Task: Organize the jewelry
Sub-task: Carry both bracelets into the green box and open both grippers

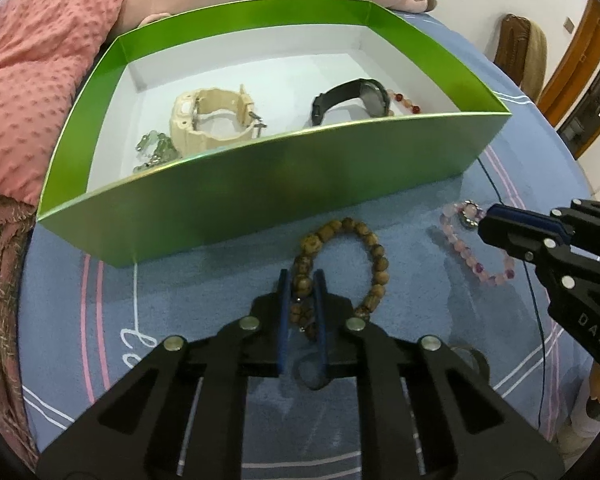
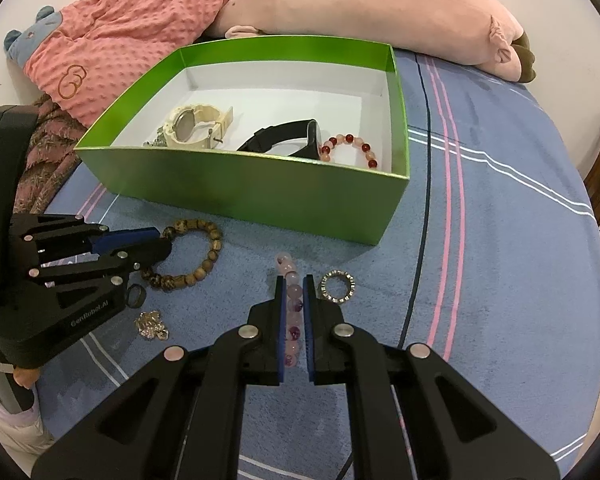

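Both pickups in hand. Left gripper (image 1: 302, 280) closed narrowly around brown wooden-bead bracelet (image 1: 374, 258); right gripper (image 2: 293, 283) likewise around pink-and-purple translucent bead bracelet (image 2: 292, 305), both on blue striped bedspread (image 2: 500, 260), just beside near wall of green cardboard box (image 2: 260, 196). Next, by judgement: lift over wall, release inside.

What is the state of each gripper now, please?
Left gripper: closed on the wooden bead bracelet.
Right gripper: closed on the pink bead bracelet.
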Tool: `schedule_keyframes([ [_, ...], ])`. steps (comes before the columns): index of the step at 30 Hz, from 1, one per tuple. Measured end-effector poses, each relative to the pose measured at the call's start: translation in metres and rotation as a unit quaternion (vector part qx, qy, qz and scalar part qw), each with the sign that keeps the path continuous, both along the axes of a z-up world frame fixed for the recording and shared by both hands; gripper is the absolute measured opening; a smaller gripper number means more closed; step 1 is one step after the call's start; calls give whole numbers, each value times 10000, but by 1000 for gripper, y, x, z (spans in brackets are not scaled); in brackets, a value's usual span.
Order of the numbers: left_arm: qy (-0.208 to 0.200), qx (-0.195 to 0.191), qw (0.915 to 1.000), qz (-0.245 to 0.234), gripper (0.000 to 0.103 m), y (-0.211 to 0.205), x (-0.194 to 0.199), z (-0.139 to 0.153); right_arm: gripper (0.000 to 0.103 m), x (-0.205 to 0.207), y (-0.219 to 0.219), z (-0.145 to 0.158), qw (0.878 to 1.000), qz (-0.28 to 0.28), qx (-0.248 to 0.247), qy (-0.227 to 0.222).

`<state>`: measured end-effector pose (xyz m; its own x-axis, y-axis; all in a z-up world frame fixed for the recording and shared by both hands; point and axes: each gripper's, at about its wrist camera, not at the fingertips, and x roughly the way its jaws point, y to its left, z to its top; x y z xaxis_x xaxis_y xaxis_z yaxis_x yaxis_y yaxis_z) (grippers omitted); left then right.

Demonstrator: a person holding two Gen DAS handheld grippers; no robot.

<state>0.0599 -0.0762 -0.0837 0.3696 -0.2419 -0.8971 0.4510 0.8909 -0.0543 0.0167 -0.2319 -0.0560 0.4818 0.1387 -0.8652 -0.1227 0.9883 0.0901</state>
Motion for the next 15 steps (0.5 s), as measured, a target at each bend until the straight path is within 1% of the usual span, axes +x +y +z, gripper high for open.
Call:
schedule_keyframes([
  [2,-69,-41,10000,-3,11,0,-2,3,7,0,0,0,10000,5,3,-3],
  [4,-188,-165,9997,27,11,3,-4,11,7,-1,-1,2,10000,-3,7,-25],
  [6,-321,-168,9993,74,11,5,-6,22,7,-2,-2,4,10000,-15,-6,-47],
  [11,-664,-149,9976,84,11,11,-15,56,7,-6,1,14,9997,-34,-230,-118],
  [15,-923,-240,9954,79,11,17,-23,84,7,-9,6,28,9991,30,-340,-267],
])
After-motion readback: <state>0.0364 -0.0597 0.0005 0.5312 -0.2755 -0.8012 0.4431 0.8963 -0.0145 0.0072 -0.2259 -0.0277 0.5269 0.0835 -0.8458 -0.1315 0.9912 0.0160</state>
